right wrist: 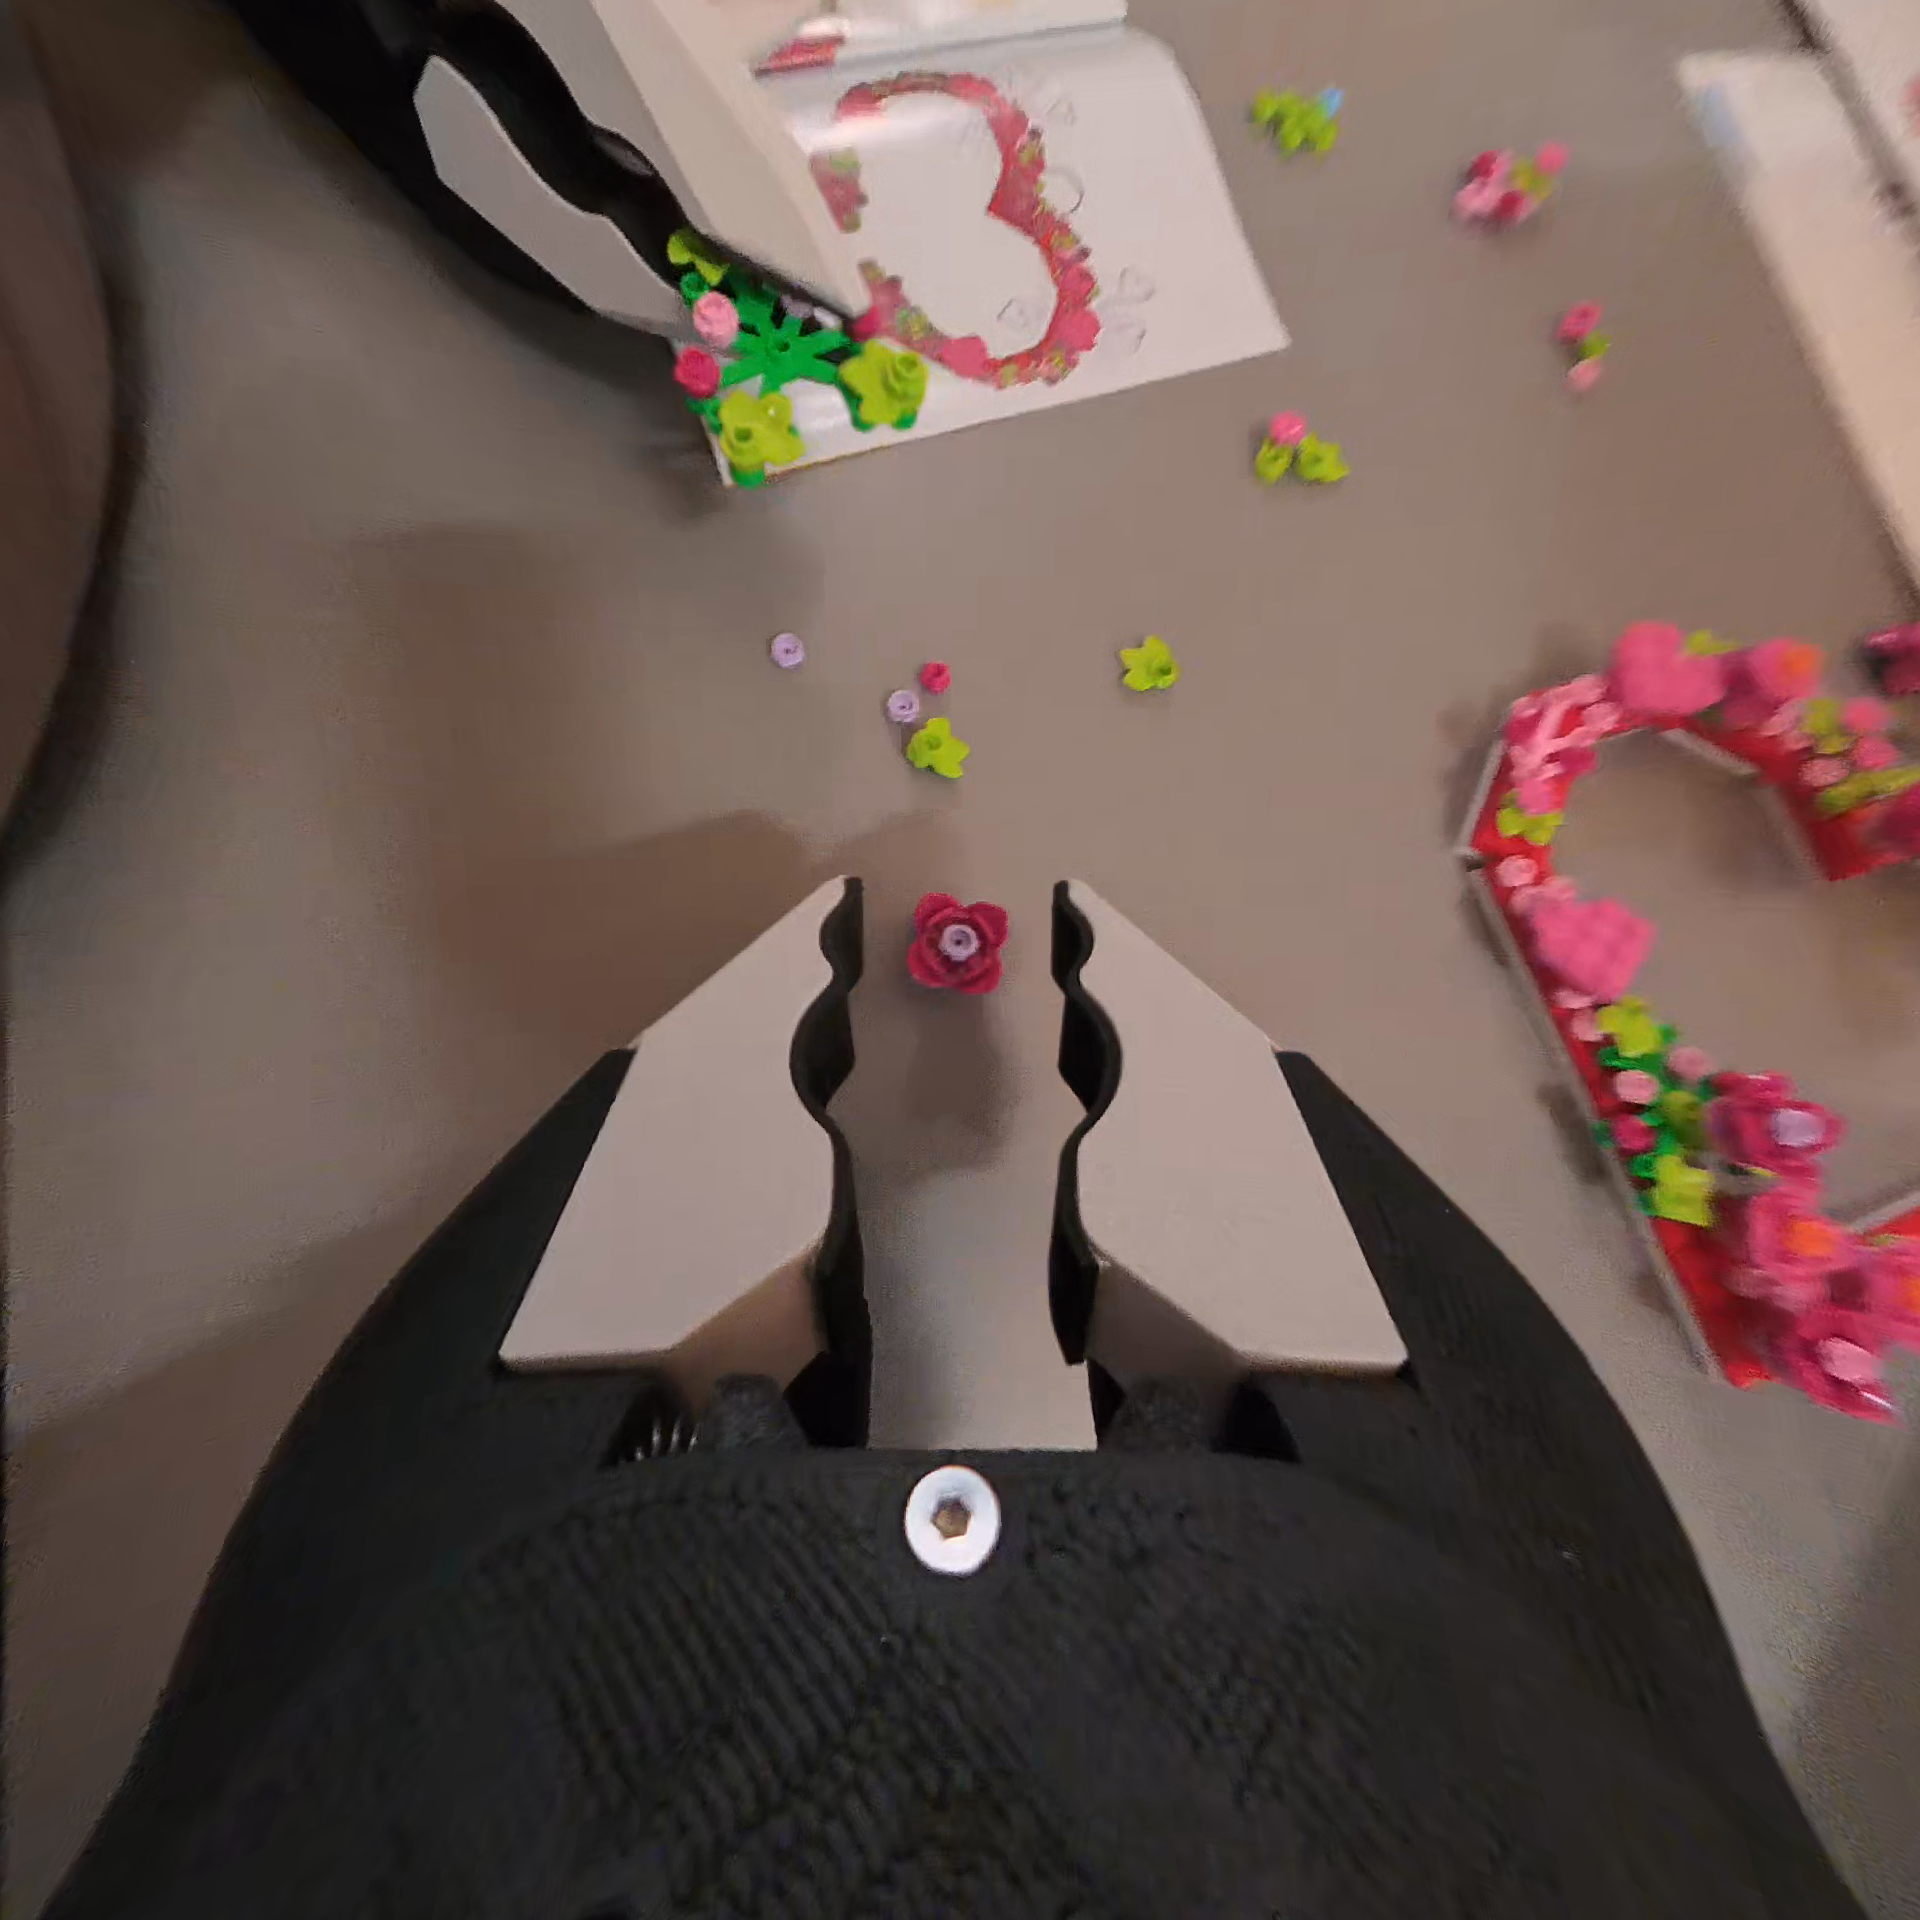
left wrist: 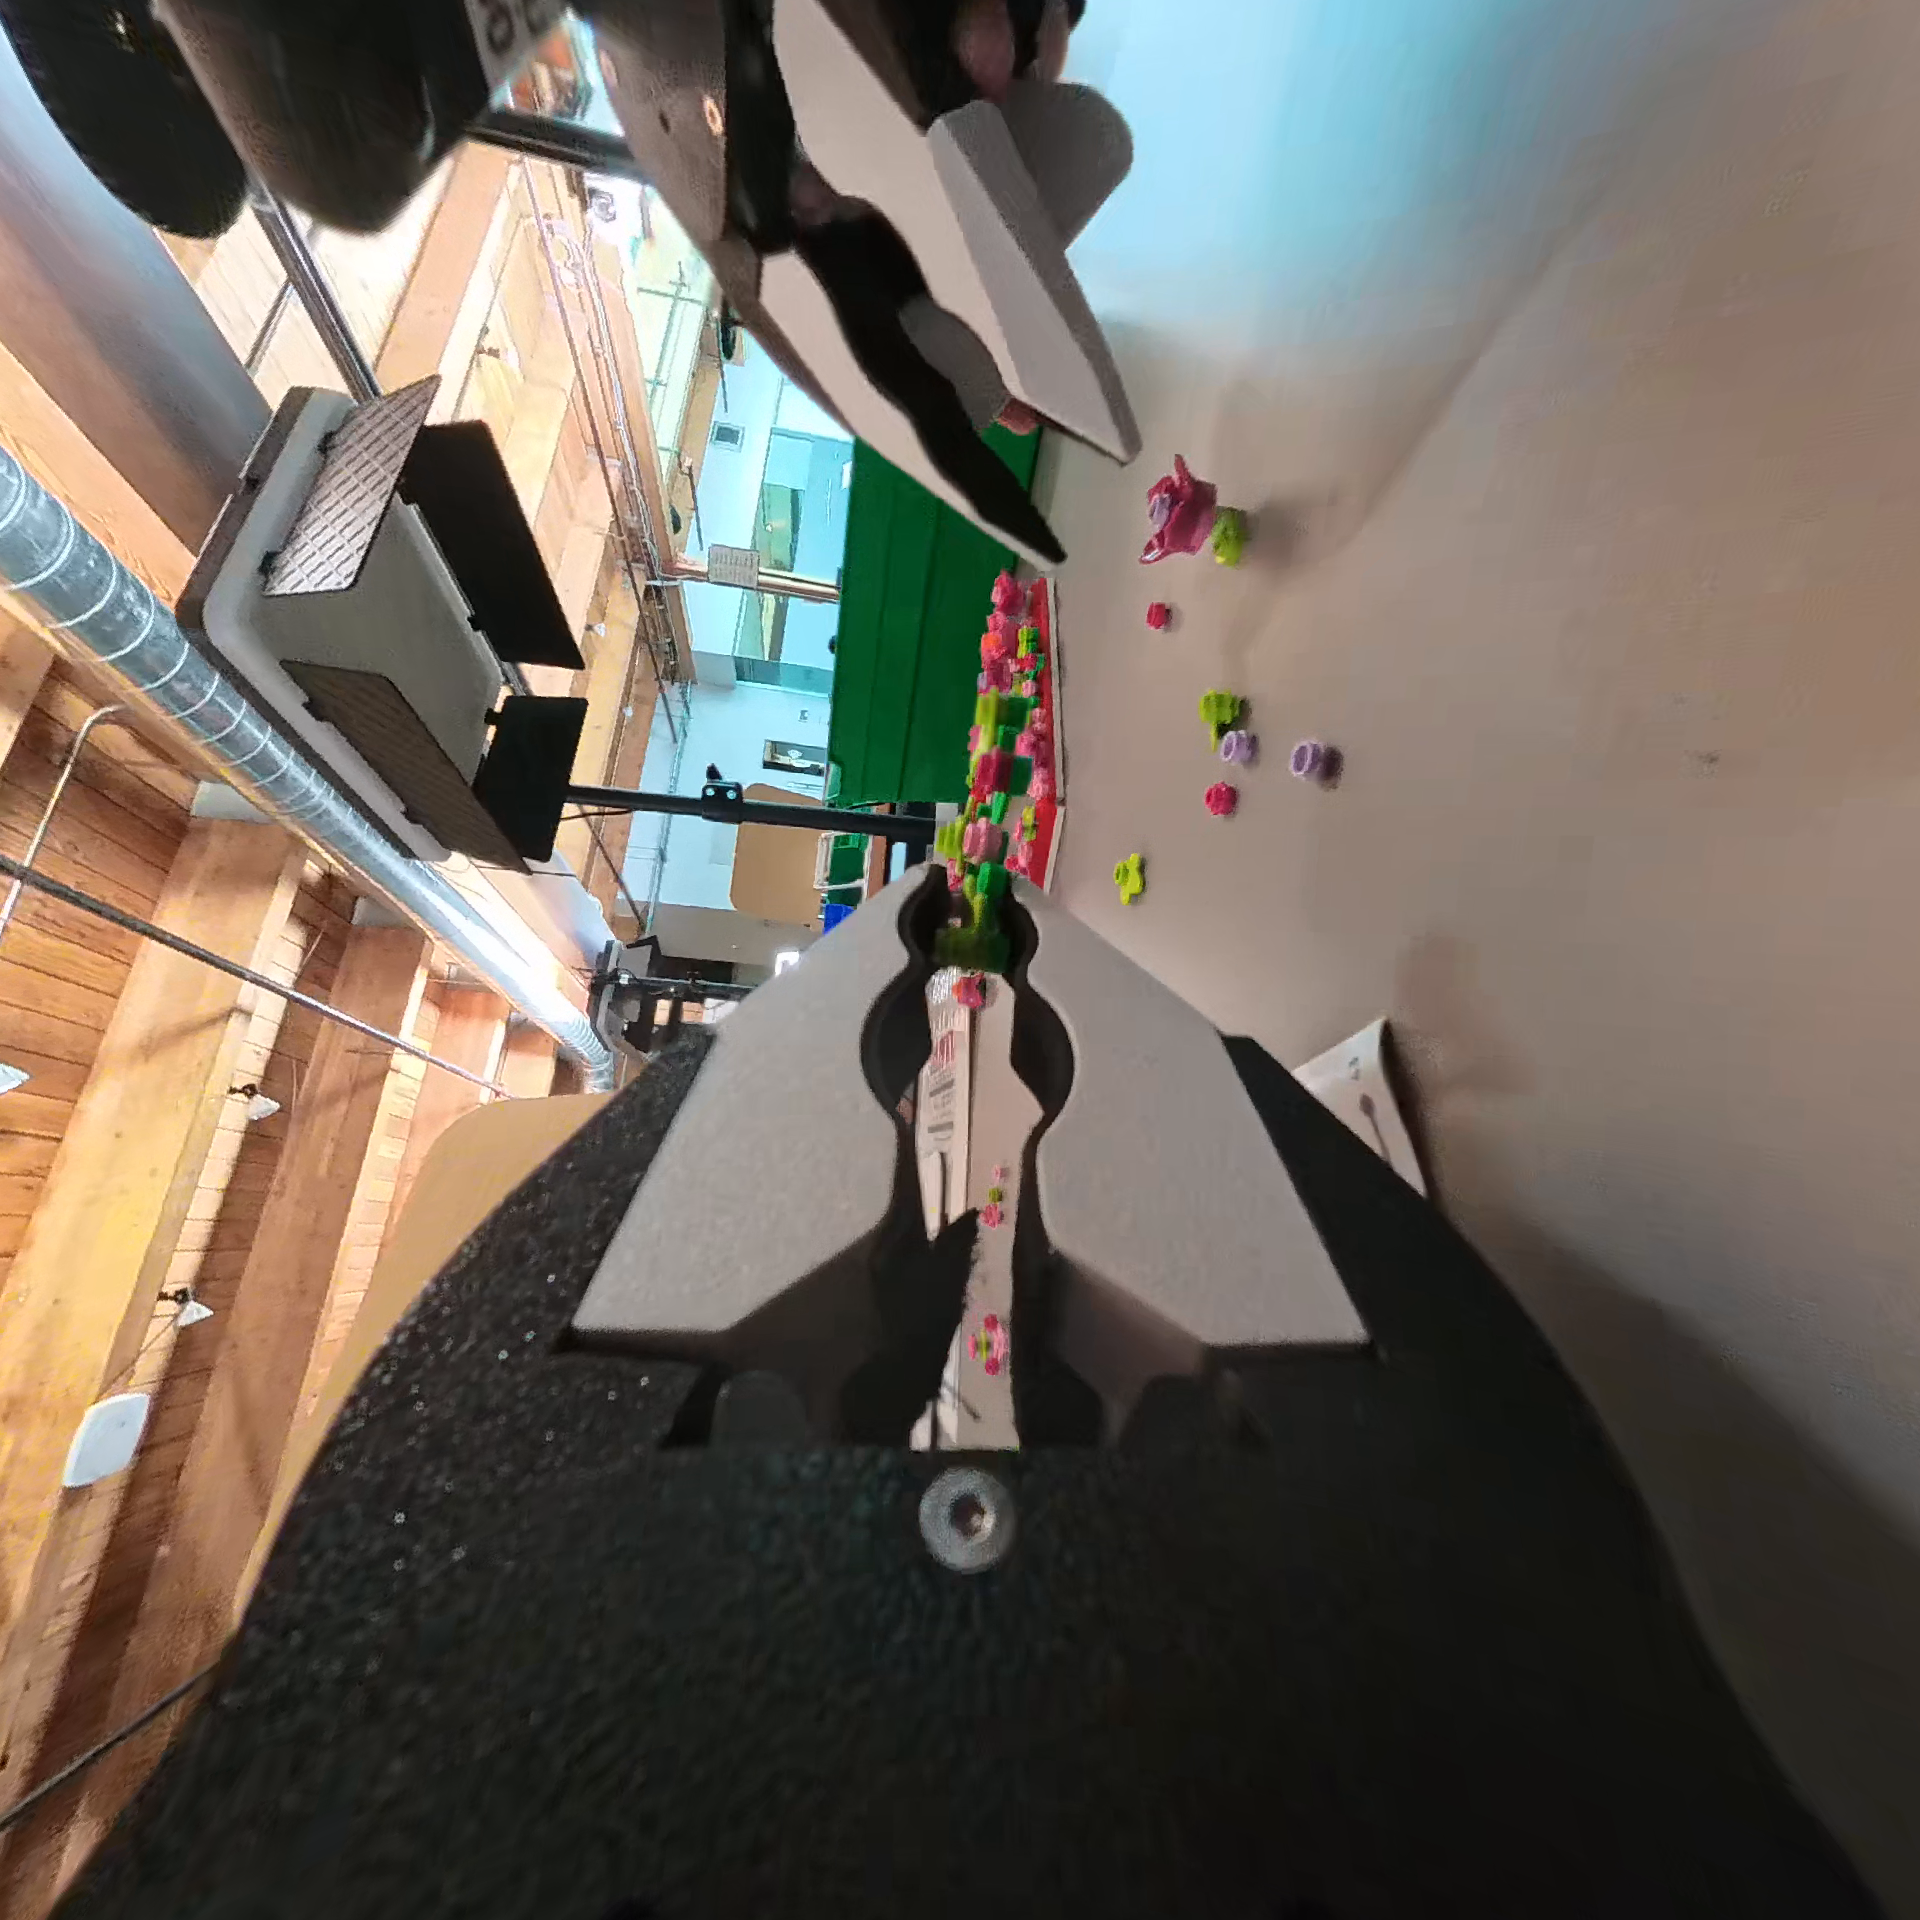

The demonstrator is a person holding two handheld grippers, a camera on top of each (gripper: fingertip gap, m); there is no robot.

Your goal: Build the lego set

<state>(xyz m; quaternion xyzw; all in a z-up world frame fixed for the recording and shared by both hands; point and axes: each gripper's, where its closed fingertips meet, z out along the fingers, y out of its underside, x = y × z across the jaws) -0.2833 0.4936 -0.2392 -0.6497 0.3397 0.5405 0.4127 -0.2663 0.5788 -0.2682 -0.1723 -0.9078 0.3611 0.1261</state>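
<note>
A dark pink rose piece with a lilac centre lies on the grey table. My right gripper is open, with one fingertip on each side of the rose and neither touching it. My left gripper is shut on a green leaf cluster that carries lime, pink and red flowers, and holds it over the edge of the instruction booklet. The red heart-shaped build, covered in pink flowers, lies to the right. The rose also shows in the left wrist view, beside the right gripper.
Loose lime flowers, lilac studs and a red stud lie just beyond the rose. Small flower clusters lie farther back. A green board stands behind the heart build. The left gripper's tips are roughly 10 cm from the right gripper's. The red stud is about equally far from each gripper, around 7 cm.
</note>
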